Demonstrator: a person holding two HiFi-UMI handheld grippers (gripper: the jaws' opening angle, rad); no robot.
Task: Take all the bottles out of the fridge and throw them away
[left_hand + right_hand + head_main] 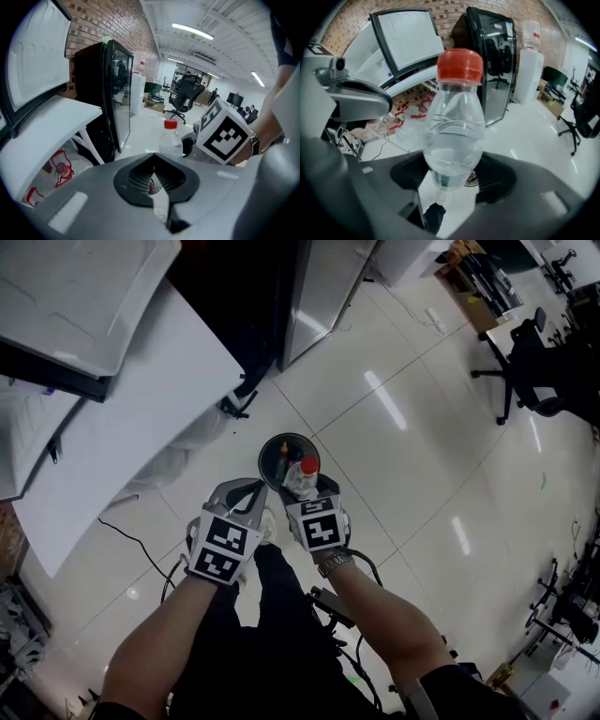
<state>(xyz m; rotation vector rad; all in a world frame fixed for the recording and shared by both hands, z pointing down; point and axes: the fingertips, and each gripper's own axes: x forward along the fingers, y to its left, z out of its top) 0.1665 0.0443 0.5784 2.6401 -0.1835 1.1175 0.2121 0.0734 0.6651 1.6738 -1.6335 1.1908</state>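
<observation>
A clear plastic bottle with a red cap stands upright in my right gripper, which is shut on its lower body. It hangs just above the near rim of a round black bin on the floor, and there is something inside the bin. Close up, the bottle fills the right gripper view, held by the right gripper. My left gripper sits beside it on the left, shut and empty. Its tips meet, with the bottle just beyond them. The black glass-door fridge stands behind.
A white tilted board or table is on the left, with plastic bags under it. A cable lies on the tiled floor. Office chairs stand at the far right. A water dispenser stands past the fridge.
</observation>
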